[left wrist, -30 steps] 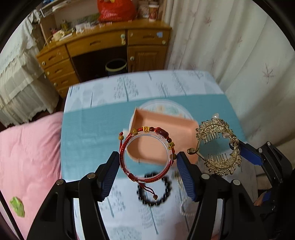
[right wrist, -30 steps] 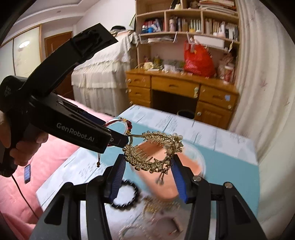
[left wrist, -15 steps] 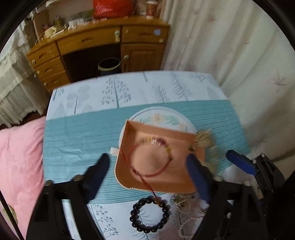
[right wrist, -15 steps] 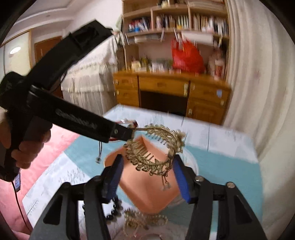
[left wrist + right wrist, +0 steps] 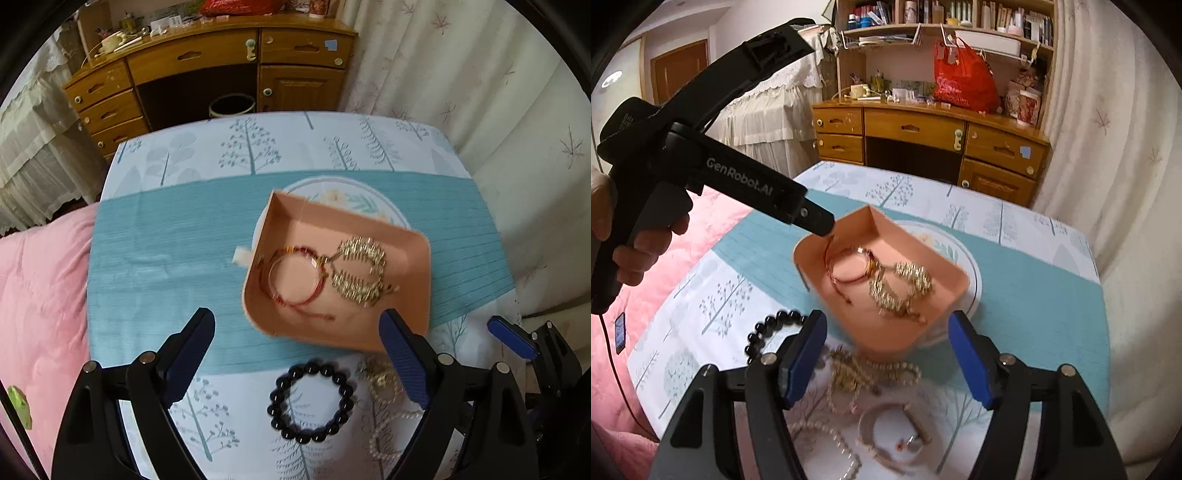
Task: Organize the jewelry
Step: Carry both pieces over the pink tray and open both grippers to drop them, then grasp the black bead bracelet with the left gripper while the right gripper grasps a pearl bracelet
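A pink tray (image 5: 406, 325) (image 5: 886, 339) sits on the table over a round plate (image 5: 975, 280). In it lie a red string bracelet (image 5: 295, 280) (image 5: 849, 269) and a gold hair comb (image 5: 360, 273) (image 5: 901, 284). My left gripper (image 5: 297, 345) is open and empty above the tray's near edge. My right gripper (image 5: 886, 350) is open and empty, just in front of the tray. A black bead bracelet (image 5: 312, 402) (image 5: 768, 328), pearl strands (image 5: 857, 373) and a pale bangle (image 5: 894, 432) lie on the cloth near the grippers.
The table has a blue-and-white tree-print cloth (image 5: 166, 240). A wooden desk (image 5: 207, 74) with a bin under it stands behind, a curtain (image 5: 480, 92) to the right, a pink bed (image 5: 37, 295) to the left. The left gripper's body (image 5: 738, 184) crosses the right wrist view.
Both grippers opened. The red bracelet and the gold comb dropped from the jaws into the pink tray. Both grippers have pulled back and up.
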